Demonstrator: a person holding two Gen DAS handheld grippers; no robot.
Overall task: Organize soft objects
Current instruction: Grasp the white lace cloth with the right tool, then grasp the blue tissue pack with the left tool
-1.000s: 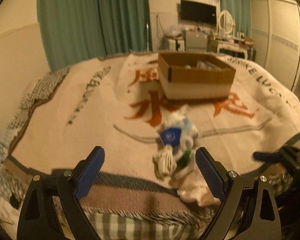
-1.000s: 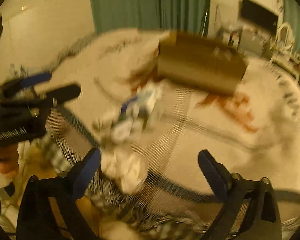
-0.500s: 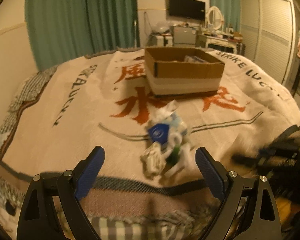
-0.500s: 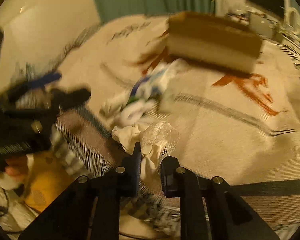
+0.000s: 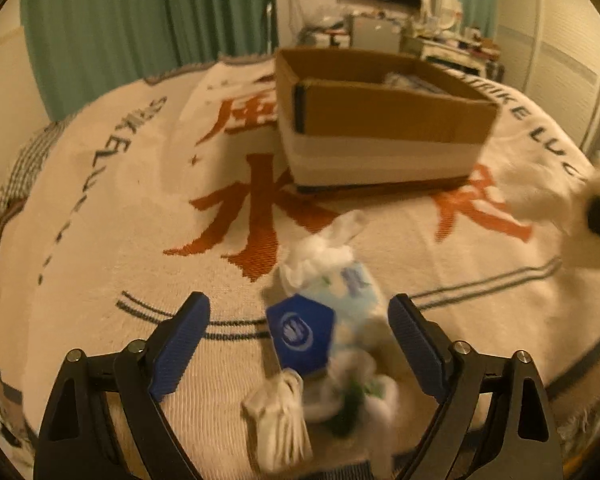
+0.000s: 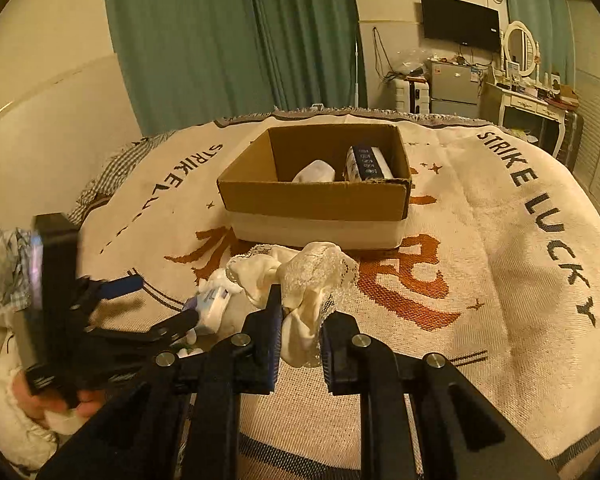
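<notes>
Green curtains (image 6: 236,40) back a blanketed bed (image 6: 500,280) bearing a cardboard box (image 6: 316,200); right hand-held gripper (image 6: 300,332) pinches a lace cloth (image 6: 312,276), left hand-held gripper (image 5: 300,344) gapes wide.

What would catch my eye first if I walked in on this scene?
Probably the right tongs, shut on a lacy cream cloth lifted above the bed. Behind it an open cardboard box sits mid-blanket on big orange characters, with a white bundle and a dark packet already inside. Nearer the bed's edge, the left tongs gape open around a heap of white soft things and a blue-labelled pack.
</notes>
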